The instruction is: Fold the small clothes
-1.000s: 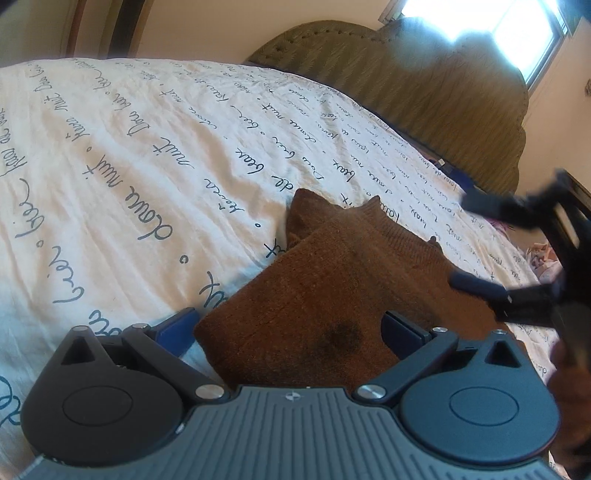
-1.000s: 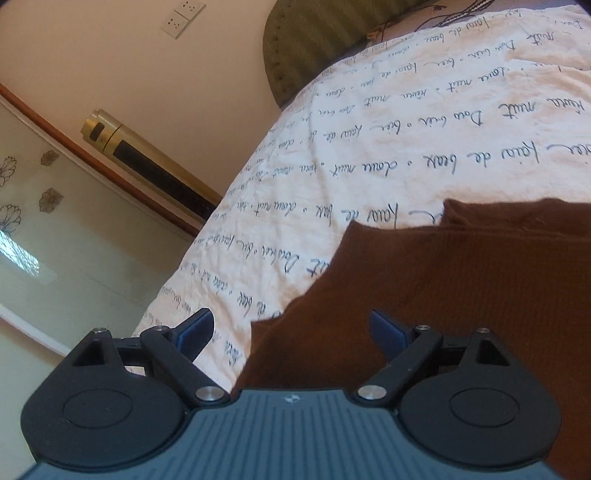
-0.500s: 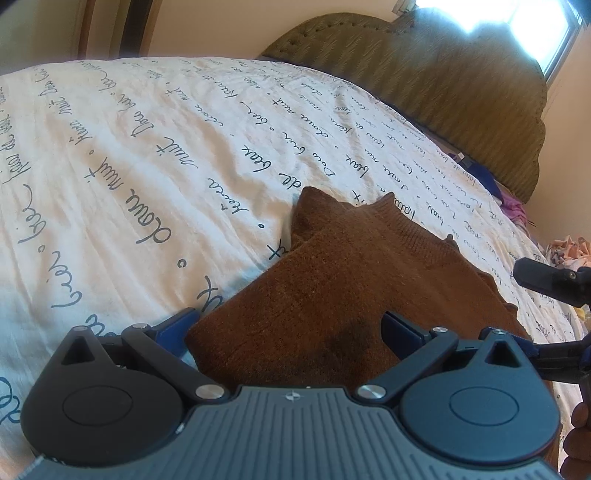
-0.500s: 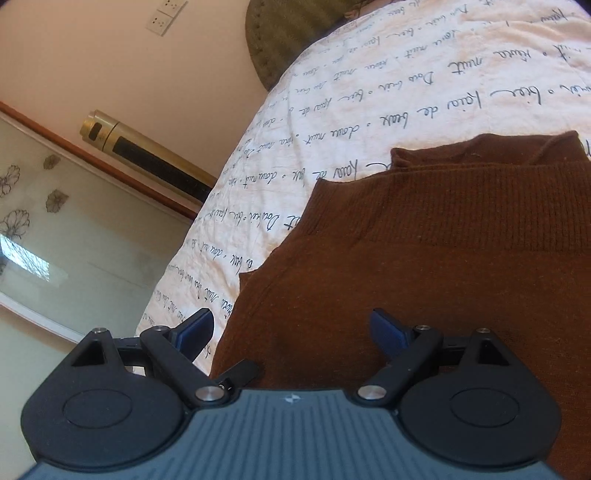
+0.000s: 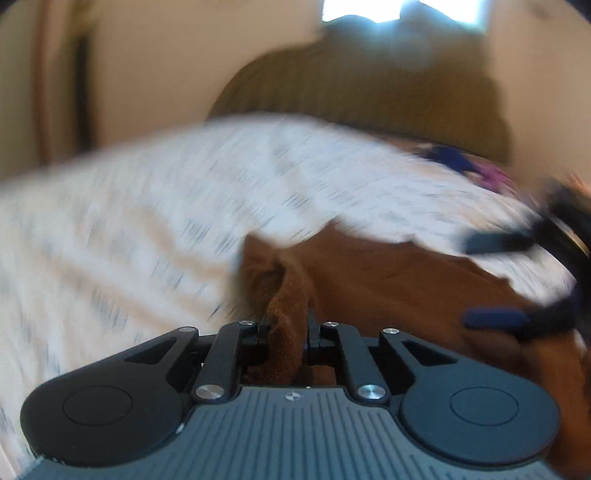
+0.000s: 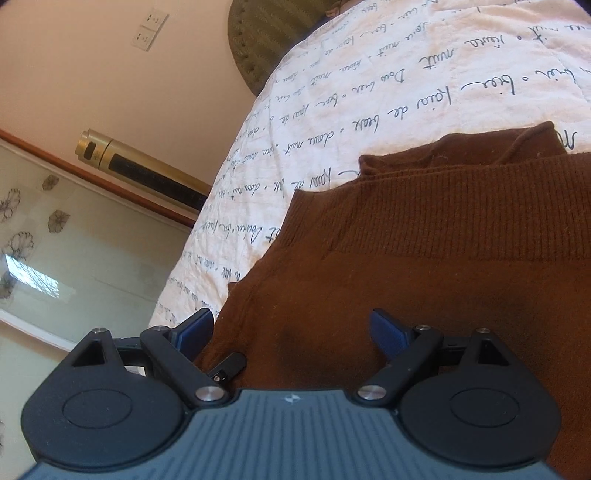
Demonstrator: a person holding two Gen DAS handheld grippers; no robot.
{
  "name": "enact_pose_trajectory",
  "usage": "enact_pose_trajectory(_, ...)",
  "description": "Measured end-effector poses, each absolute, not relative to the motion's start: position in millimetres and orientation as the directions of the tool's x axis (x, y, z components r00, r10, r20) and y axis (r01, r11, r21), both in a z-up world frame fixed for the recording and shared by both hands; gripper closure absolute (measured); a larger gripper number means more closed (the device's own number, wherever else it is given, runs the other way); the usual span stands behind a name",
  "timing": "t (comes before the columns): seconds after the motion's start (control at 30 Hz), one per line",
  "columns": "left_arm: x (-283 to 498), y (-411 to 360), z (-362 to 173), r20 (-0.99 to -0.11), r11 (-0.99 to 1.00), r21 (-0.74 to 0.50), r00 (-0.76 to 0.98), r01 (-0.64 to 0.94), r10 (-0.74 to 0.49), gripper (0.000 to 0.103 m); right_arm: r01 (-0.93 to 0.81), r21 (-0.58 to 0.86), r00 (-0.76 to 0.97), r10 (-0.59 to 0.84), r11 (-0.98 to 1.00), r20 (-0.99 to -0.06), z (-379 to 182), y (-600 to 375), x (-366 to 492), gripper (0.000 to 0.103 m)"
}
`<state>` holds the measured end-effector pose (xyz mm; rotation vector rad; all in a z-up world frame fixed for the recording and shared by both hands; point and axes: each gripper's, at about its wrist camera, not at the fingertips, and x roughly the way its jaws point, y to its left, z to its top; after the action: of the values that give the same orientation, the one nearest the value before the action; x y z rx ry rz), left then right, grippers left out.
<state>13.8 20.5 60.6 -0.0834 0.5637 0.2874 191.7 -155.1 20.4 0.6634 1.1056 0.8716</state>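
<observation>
A brown knitted garment (image 6: 424, 258) lies partly folded on the white bedspread (image 6: 388, 81). In the left wrist view, which is motion-blurred, my left gripper (image 5: 286, 325) is shut on a bunched edge of the brown garment (image 5: 388, 280). My right gripper (image 5: 495, 280) shows at the right of that view, open, over the garment's far side. In the right wrist view my right gripper (image 6: 291, 325) is open, its blue fingertips (image 6: 384, 325) spread just above the garment's near edge, holding nothing.
The bedspread (image 5: 147, 206) has blue handwriting print. An olive padded headboard (image 5: 369, 88) stands behind, with coloured clothes (image 5: 476, 170) near it. In the right wrist view a gold cylinder (image 6: 140, 166), wall sockets (image 6: 149, 26) and a flower-patterned glass panel (image 6: 55, 240) lie beyond the bed's edge.
My left gripper has closed on the garment's edge and is moving fast, blurring its view. My right gripper has come closer over the garment and stays open.
</observation>
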Motion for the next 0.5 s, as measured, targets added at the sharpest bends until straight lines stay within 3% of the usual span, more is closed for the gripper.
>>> enact_pose_trajectory(0.07,4.1,-40.5,64.8,-0.448,0.973,0.22,0.878,-0.074,0.168,0.089,-0.237,0.86,0.17,0.891,0.453,-0.422,19.7,-163.0,200.3,0.01)
enact_pose_trajectory(0.13,-9.7,-83.8,55.3,-0.417,0.937,0.342,0.905,0.074,0.081,0.089,-0.206,0.905,0.139,0.927,0.371,-0.348,15.3,-171.1,207.5,0.01)
enact_pose_trajectory(0.2,-19.8,-109.5,42.3,-0.436,0.906,0.386,0.9,0.175,0.012,0.089,-0.18,0.918,0.136,0.933,0.353,-0.332,10.7,-179.1,213.1,0.007)
enact_pose_trajectory(0.33,-34.2,-131.9,22.6,-0.452,0.86,0.442,0.892,0.255,-0.032,0.089,-0.163,0.895,0.18,0.904,0.416,-0.388,-0.5,-193.7,220.5,0.006)
enact_pose_trajectory(0.4,-32.4,-133.3,21.3,-0.461,0.856,0.444,0.887,0.265,-0.035,0.089,-0.202,0.867,0.196,0.886,0.457,-0.421,-4.7,-196.1,222.8,0.011)
enact_pose_trajectory(0.43,-30.1,-132.9,22.8,-0.461,0.858,0.439,0.886,0.265,-0.037,0.089,-0.231,0.84,0.19,0.869,0.492,-0.457,-5.5,-193.9,223.1,0.041)
enact_pose_trajectory(0.47,-27.8,-134.4,25.5,-0.459,0.86,0.435,0.887,0.266,-0.042,0.089,-0.242,0.809,0.181,0.844,0.535,-0.504,-7.3,-192.7,223.1,0.093)
enact_pose_trajectory(0.5,-26.8,-137.6,29.7,-0.457,0.861,0.429,0.888,0.273,-0.054,0.089,-0.252,0.789,0.184,0.828,0.561,-0.53,-7.9,-194.2,222.7,0.094)
